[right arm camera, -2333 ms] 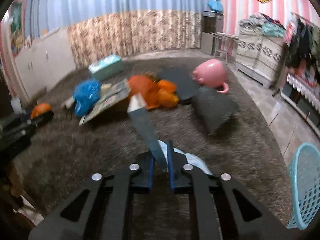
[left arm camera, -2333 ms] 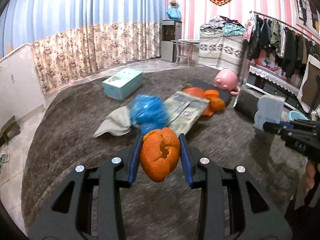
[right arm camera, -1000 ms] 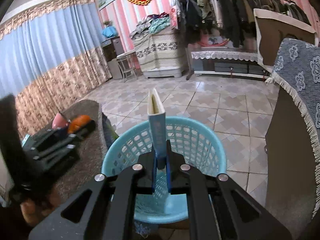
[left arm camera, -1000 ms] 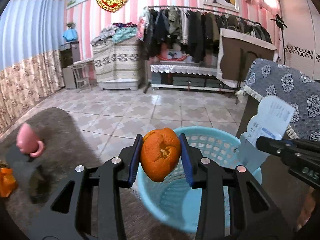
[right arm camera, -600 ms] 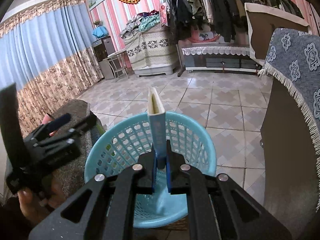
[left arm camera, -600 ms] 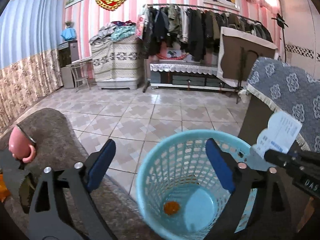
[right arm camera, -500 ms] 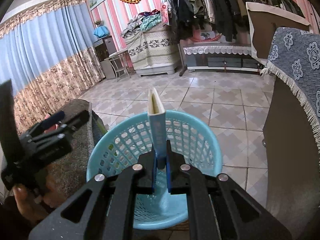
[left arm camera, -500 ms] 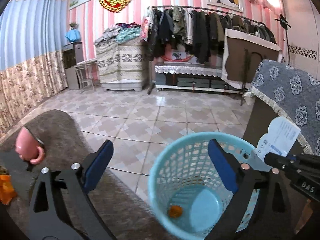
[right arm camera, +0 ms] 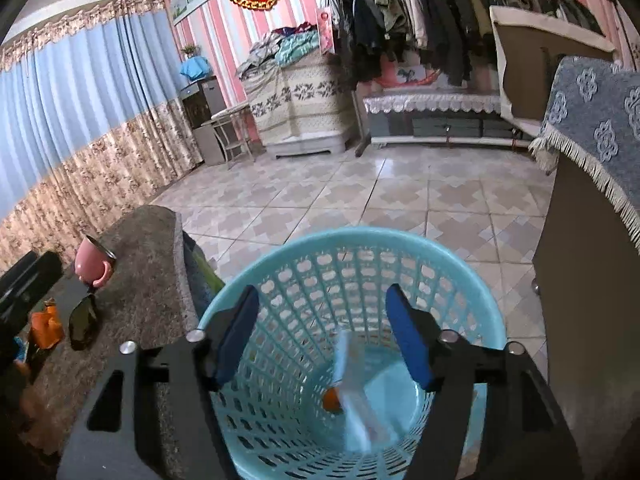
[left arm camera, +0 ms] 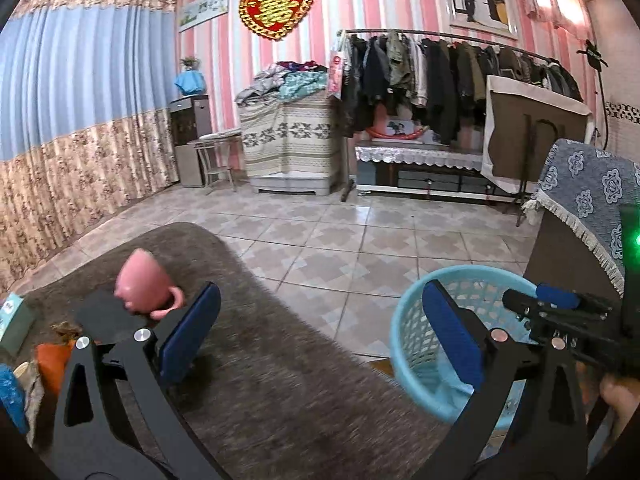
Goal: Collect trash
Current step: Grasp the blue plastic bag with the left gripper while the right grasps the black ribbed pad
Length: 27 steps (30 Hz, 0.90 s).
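A light blue plastic basket (right arm camera: 472, 280) stands on the tiled floor beside the brown carpeted table (left arm camera: 280, 392). My right gripper (right arm camera: 322, 336) is open and empty just above the basket's mouth. A folded paper (right arm camera: 356, 392) and an orange peel (right arm camera: 331, 399) lie inside the basket. My left gripper (left arm camera: 320, 340) is open and empty over the table's edge, left of the basket (left arm camera: 404, 344). More orange peel (left arm camera: 50, 360) and a blue bag (left arm camera: 10, 396) lie at the far left of the table.
A pink mug (left arm camera: 140, 292) lies tipped on a dark pad (left arm camera: 100, 316) on the table. A teal box (left arm camera: 12, 320) sits at the left edge. A cabinet with a blue patterned cloth (left arm camera: 592, 208) stands right of the basket. A clothes rack (left arm camera: 440, 68) lines the back wall.
My right gripper has opened and the paper has dropped into the basket. My left gripper, open since it let go of the orange peel, has swung left toward the table.
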Tool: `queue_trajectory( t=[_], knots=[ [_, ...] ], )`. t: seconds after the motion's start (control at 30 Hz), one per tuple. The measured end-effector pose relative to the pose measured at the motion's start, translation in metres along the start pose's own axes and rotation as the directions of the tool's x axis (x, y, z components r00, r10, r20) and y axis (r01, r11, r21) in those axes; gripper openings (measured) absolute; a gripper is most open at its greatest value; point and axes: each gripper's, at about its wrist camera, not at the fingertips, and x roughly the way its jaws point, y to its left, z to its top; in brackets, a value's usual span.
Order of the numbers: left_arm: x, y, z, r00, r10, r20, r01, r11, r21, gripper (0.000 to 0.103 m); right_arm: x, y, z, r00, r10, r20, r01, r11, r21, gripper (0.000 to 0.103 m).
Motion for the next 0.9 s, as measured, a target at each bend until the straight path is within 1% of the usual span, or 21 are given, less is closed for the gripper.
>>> queue_trajectory(
  t=[0.03, 0.07, 0.17, 0.33, 0.47, 0.53, 0.67, 0.83, 0.87, 0.9],
  knots=[
    [-0.004, 0.006, -0.002, 1.0, 0.005, 0.001, -0.005, 1.0, -0.005, 0.098, -0.001, 0.002, 0.0, 1.0, -0.002, 0.001, 0.002, 1.0, -0.007, 0.07],
    [-0.008, 0.011, -0.003, 1.0, 0.01, 0.0, -0.01, 1.0, -0.012, 0.098, -0.004, 0.004, 0.0, 1.0, -0.009, 0.009, 0.009, 1.0, -0.014, 0.076],
    [-0.021, 0.03, -0.007, 0.999, 0.034, 0.001, -0.034, 0.999, -0.028, 0.098, -0.017, 0.011, 0.0, 0.999, -0.035, 0.039, 0.037, 0.999, -0.037, 0.087],
    [-0.039, 0.057, -0.011, 0.997, 0.08, 0.01, -0.08, 0.996, -0.05, 0.098, -0.035, 0.026, 0.006, 0.997, -0.041, 0.065, 0.046, 0.996, -0.08, 0.093],
    [-0.057, 0.08, -0.015, 0.993, 0.118, 0.013, -0.116, 0.99, -0.075, 0.098, -0.049, 0.047, 0.006, 0.995, -0.036, 0.091, 0.047, 0.991, -0.127, 0.095],
    [-0.067, 0.093, -0.018, 0.989, 0.148, 0.015, -0.147, 0.986, -0.081, 0.098, -0.055, 0.062, 0.004, 0.995, -0.016, 0.098, 0.031, 0.988, -0.151, 0.096],
    [-0.086, 0.125, -0.029, 0.98, 0.198, -0.003, -0.197, 0.974, -0.116, 0.098, -0.059, 0.095, -0.005, 0.996, 0.038, 0.076, -0.023, 0.982, -0.189, 0.096],
    [-0.109, 0.182, -0.052, 0.952, 0.305, -0.036, -0.307, 0.942, -0.137, 0.098, -0.058, 0.13, -0.023, 0.994, 0.098, 0.047, -0.085, 0.97, -0.226, 0.096],
    [-0.112, 0.193, -0.057, 0.944, 0.326, -0.045, -0.329, 0.934, -0.14, 0.098, -0.055, 0.139, -0.027, 0.993, 0.112, 0.031, -0.102, 0.967, -0.233, 0.096],
    [-0.116, 0.21, -0.063, 0.933, 0.356, -0.057, -0.361, 0.921, -0.146, 0.098, -0.054, 0.144, -0.029, 0.992, 0.12, 0.022, -0.112, 0.965, -0.236, 0.096]
  ],
)
